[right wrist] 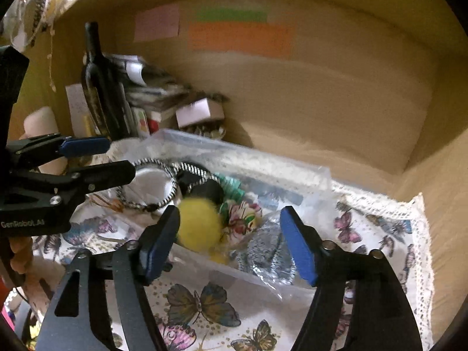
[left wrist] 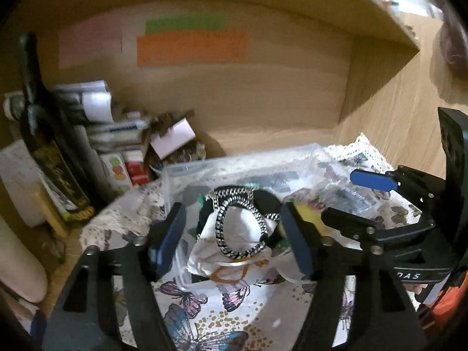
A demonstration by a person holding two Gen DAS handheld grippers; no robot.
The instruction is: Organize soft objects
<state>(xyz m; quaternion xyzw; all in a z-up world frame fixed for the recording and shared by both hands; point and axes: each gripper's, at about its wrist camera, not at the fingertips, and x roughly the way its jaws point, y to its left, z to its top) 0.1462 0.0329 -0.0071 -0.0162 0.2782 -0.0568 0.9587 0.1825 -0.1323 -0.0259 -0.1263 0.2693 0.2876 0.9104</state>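
A clear plastic bin (left wrist: 234,161) (right wrist: 307,172) sits on a butterfly-print cloth (left wrist: 210,318) (right wrist: 204,301). In it lie a white cloth bag (left wrist: 234,251) with a black-and-white braided cord (left wrist: 234,225) (right wrist: 163,181), a yellow fuzzy ball (right wrist: 199,225) (left wrist: 310,213), a black soft piece (right wrist: 207,190), a floral cloth (right wrist: 242,216) and a grey mesh item (right wrist: 269,251). My left gripper (left wrist: 234,242) is open over the white bag. My right gripper (right wrist: 228,242) is open just in front of the yellow ball, and it also shows in the left wrist view (left wrist: 356,201).
The bin stands inside a wooden cabinet with coloured sticky notes (right wrist: 239,36) on the back wall. A dark bottle (right wrist: 99,87), stacked boxes and papers (left wrist: 117,134) and a small cardboard box (right wrist: 199,111) crowd the back left corner.
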